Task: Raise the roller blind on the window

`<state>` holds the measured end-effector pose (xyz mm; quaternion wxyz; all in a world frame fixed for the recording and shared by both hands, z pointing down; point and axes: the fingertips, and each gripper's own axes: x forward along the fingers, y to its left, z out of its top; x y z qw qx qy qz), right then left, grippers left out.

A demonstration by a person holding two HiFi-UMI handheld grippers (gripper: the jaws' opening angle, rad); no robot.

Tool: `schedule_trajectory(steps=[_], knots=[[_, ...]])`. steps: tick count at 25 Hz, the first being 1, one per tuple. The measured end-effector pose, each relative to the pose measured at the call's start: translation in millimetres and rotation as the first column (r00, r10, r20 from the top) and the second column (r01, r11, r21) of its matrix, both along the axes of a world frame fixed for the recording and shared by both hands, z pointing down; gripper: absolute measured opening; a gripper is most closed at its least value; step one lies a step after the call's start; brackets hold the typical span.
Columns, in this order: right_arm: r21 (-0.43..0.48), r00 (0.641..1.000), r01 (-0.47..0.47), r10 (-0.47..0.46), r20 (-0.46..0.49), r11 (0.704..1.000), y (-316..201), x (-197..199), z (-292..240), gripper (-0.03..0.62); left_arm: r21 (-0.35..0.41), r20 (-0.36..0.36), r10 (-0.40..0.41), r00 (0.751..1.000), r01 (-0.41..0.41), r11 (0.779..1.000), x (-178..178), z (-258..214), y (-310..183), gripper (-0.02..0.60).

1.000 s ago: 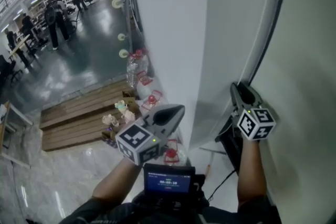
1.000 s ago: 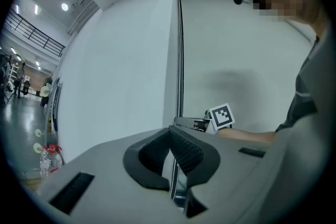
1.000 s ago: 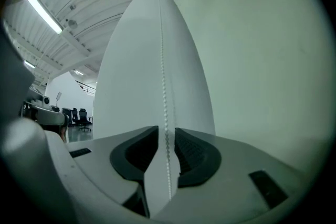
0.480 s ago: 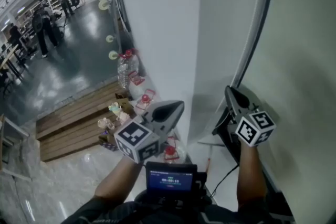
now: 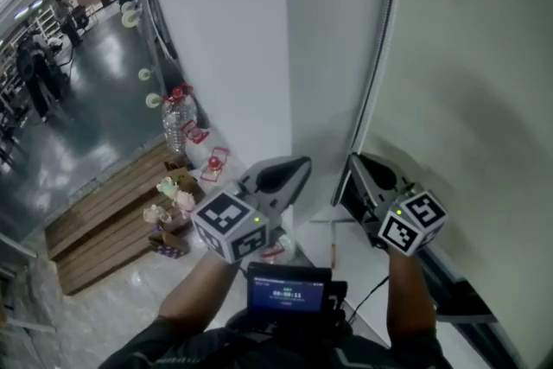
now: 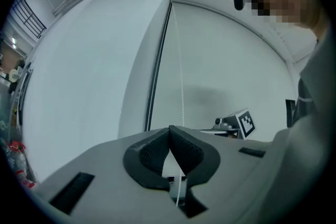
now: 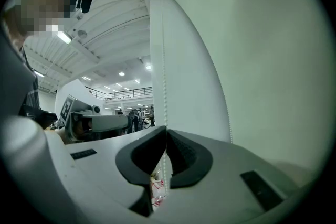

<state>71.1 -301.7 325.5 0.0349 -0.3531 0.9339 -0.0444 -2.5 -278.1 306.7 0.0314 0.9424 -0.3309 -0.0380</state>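
The roller blind (image 5: 467,91) fills the right half of the head view as a pale, smooth sheet. It covers the window as far as the frame shows, so the raising looks barely started or stalled between pulls. What has changed is the right gripper (image 7: 167,131): a moment ago it sat higher along the blind's edge with its jaws wide. Now it sits lower, near the centre of the frame, and is clenched on the bead cord (image 7: 164,92), which runs straight down into its pads and out below them. The left gripper (image 6: 169,129) sits at lower centre-left, level with the right one, and is also clamped on a thin strand of the cord that shows above and below its pads. With both tools gripping, this reads as a fresh hold taken for the next hand-over-hand pull. I cannot tell which strand lifts the blind. A dark guide rail (image 5: 378,73) runs along the blind's left edge, and beside it a white wall (image 5: 216,39) takes the upper middle. The upper left shows a glossy dark floor (image 5: 95,125) far below, with people (image 5: 39,69) standing at the edge. Lower left lies a wooden platform (image 5: 104,225), with a large water bottle (image 5: 175,124) just above it and small red-handled items (image 5: 212,164) nearby.
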Motion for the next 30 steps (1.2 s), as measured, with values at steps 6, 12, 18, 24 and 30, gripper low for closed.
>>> schedule_trajectory(steps=[6,12,18,24,30], knots=[[-0.013,1.0,-0.016,0.016,-0.007,1.0,13.5,1.9,1.1,0.002,0.047,-0.017,0.083,0.996,-0.082,0.996,24.0,-21.3,3.1,-0.009],[-0.011,0.996,-0.058,0.057,-0.066,0.998,15.2,2.1,12.7,0.001,0.075,-0.004,0.103,0.995,-0.102,0.992,31.2,-29.5,0.6,-0.009],[-0.017,0.995,-0.061,0.06,-0.076,0.998,20.5,-4.9,20.6,0.006,0.08,0.029,0.134,0.991,-0.136,0.987,40.9,-28.9,1.7,-0.009],[0.004,0.993,-0.059,0.059,-0.103,0.998,23.4,-13.7,22.8,0.005,0.104,0.006,0.202,0.979,-0.201,0.974,61.0,-48.7,0.2,-0.008],[-0.006,0.994,-0.059,0.058,-0.097,0.998,22.0,-12.2,23.1,0.005,0.099,0.01,0.283,0.959,-0.282,0.954,79.4,-58.6,-2.7,0.14]])
